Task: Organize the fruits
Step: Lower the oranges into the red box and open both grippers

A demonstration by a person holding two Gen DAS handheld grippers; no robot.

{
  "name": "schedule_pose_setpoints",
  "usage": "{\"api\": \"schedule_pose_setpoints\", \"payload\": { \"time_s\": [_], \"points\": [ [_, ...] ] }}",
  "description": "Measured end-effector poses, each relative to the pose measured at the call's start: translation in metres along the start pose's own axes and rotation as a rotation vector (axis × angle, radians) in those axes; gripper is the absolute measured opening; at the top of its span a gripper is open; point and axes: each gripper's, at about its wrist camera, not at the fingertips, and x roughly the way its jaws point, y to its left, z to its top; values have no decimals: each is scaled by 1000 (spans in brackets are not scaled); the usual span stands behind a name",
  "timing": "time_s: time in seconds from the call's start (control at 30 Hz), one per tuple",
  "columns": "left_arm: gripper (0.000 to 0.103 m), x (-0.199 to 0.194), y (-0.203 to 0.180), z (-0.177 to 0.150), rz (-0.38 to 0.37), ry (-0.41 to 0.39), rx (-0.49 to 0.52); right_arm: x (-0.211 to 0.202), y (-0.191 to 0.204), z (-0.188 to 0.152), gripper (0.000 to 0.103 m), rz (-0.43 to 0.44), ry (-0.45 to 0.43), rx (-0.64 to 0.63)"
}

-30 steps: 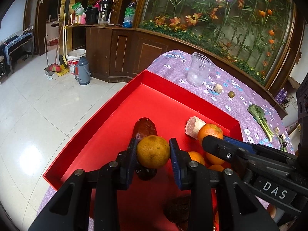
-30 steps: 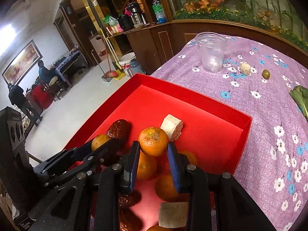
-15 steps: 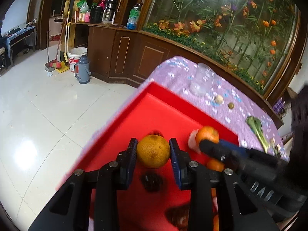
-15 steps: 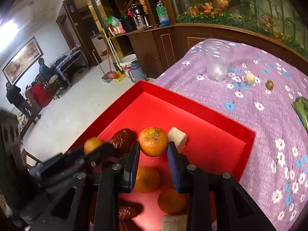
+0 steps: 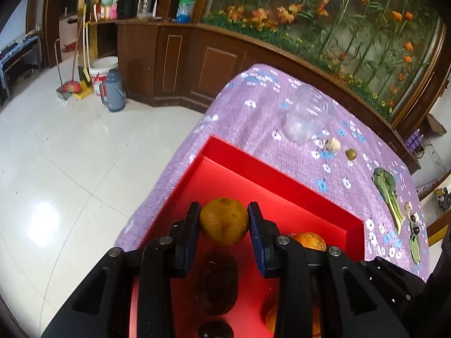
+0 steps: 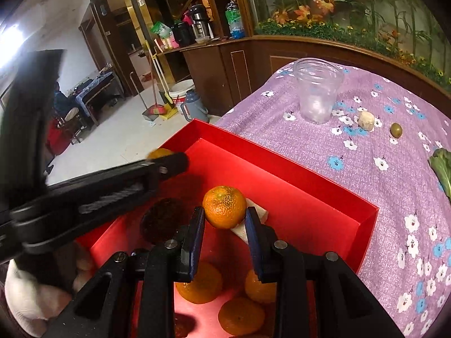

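A red tray [image 5: 282, 177] lies on a purple flowered tablecloth. My left gripper [image 5: 224, 208] is shut on a yellowish mandarin [image 5: 224, 225], held above the tray's far left part. In the right wrist view that left gripper [image 6: 169, 164] reaches over the tray's left wall. My right gripper [image 6: 224, 211] has an orange [image 6: 224, 207] between its pads, touching both, while its jaws are opening slightly. Below it lie three more oranges [image 6: 200, 284], a dark fruit [image 6: 163, 219] and a white cube [image 6: 260, 214].
Beyond the tray [image 6: 282, 169] stand a clear plastic cup [image 6: 318, 93], a pale lump [image 6: 366, 121] and a small green fruit [image 6: 396, 130]. A leafy green [image 5: 387, 194] lies at the right. The table's left edge drops to a tiled floor. Seated people are far left.
My left gripper has carried its mandarin toward the tray's far left corner, off the dark fruit it hung over. The right gripper has barely moved and still has its orange.
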Motion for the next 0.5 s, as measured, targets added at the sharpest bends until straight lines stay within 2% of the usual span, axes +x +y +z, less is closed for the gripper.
{"api": "schedule_pose_setpoints", "payload": {
  "time_s": [0.03, 0.1, 0.13, 0.43, 0.5],
  "points": [
    [35, -2, 0, 0, 1, -7, -1, 0, 0, 0, 35, 7, 0, 0],
    [57, -6, 0, -1, 7, -26, 0, 0, -1, -1, 35, 18, -1, 8],
    [60, -8, 0, -1, 9, -33, 0, 0, -2, -2, 35, 23, 0, 16],
    [64, -42, -9, -21, 15, -77, 29, -19, -1, -9, 42, 47, -9, 41],
    [66, -53, -13, -27, 21, -95, 42, -28, 1, -12, 47, 45, -19, 41]
  ]
}}
